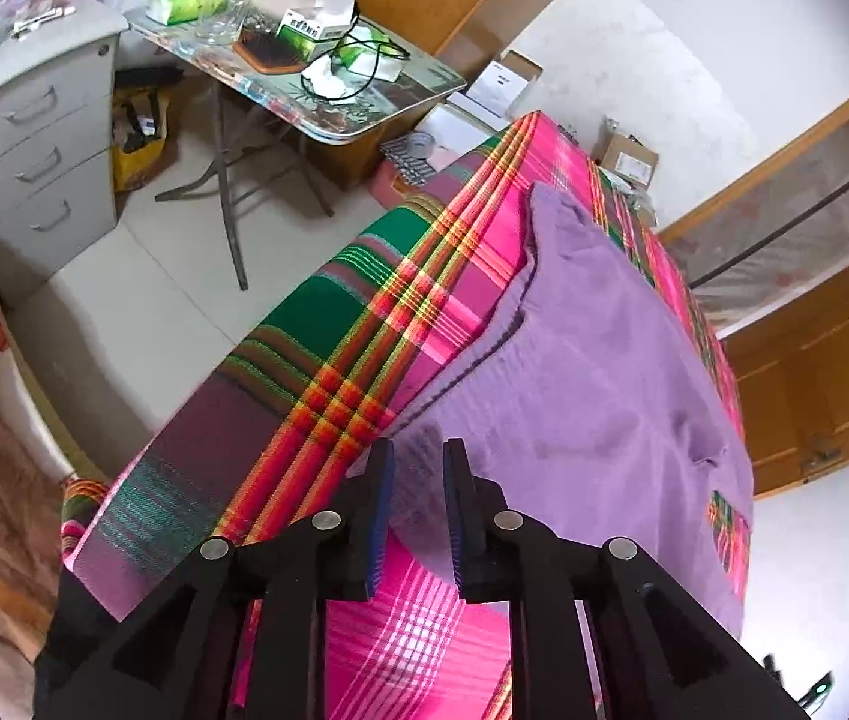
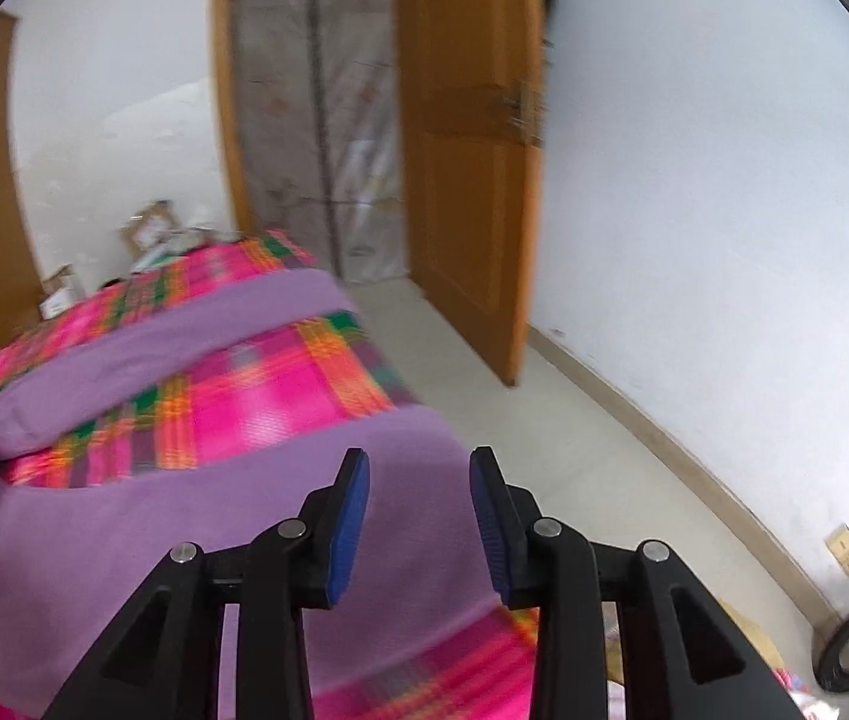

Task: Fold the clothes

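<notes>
Pink plaid sheet [image 1: 328, 372] covers the bed at frame centre, and your purple garment [image 1: 592, 372] lies spread flat on it, lightly creased, two long parts reaching toward the upper left in the right view. Your left gripper [image 1: 418, 450] and right gripper [image 2: 419, 456] hover at its near edge, jaws parted, holding nothing.

A grey drawer cabinet [image 1: 34, 144] stands beside a folding table [image 1: 364, 114] carrying tissue packs [image 1: 187, 0], glasses [image 1: 226, 18] and what may be a hairbrush [image 1: 271, 54]. Cardboard boxes [image 1: 628, 159] sit by the wall; a wooden door [image 2: 472, 180] stands open.
</notes>
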Motion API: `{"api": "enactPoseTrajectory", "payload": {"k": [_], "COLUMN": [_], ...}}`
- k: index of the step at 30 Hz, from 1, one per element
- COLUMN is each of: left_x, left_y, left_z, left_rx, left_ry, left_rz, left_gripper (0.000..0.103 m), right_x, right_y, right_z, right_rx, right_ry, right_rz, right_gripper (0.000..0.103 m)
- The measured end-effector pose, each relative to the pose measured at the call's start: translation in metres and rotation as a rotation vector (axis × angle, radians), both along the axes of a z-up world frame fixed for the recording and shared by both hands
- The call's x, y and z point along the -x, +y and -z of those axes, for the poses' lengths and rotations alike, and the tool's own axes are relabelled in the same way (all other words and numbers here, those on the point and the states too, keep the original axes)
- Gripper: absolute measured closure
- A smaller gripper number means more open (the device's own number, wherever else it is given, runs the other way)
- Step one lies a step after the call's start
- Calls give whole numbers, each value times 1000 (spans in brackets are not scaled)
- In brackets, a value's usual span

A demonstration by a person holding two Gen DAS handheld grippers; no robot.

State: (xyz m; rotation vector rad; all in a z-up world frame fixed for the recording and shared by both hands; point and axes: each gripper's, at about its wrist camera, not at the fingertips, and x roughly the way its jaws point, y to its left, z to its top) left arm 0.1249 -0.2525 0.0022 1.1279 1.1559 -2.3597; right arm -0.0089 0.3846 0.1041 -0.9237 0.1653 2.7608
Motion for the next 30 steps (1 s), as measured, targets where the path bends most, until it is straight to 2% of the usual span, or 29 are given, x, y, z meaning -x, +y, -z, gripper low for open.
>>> {"api": "enactPoseTrajectory", "payload": {"k": [4,7,9,14,18,23,27,30], "left_x": [0,-1,-2,-1,-1,3,35,75], "left_y": [0,-4,-5,-7,-10,-30,-30,-30], "left_z": [1,5,5,4,2,-3,-22,-38], "left_rx": [-4,-35,-39,-7,32,14,79,126], "left_ry": [-9,-5,-4,-17,-41,-7,41,83], "left_rz": [-7,-18,-19,-11,-16,-17,78,172], "left_gripper": [86,86,86,89,89,89,89,87], "right_x": [11,18,21,29,26,16,11,5], "right_y": [-38,-81,-113,-191,-259,-331,-378,-409], "right_z": [-7,-7,-6,-2,4,18,32,43], "right_rx": [49,74,54,51,10,10,44,47], "right_ry": [13,1,-10,-41,-67,-128,-196,-247], "right_rz": [-136,-292,-399,-634,-844,-1056,-1186,-1255], "right_gripper": [68,68,68,68,68,68,68,68]}}
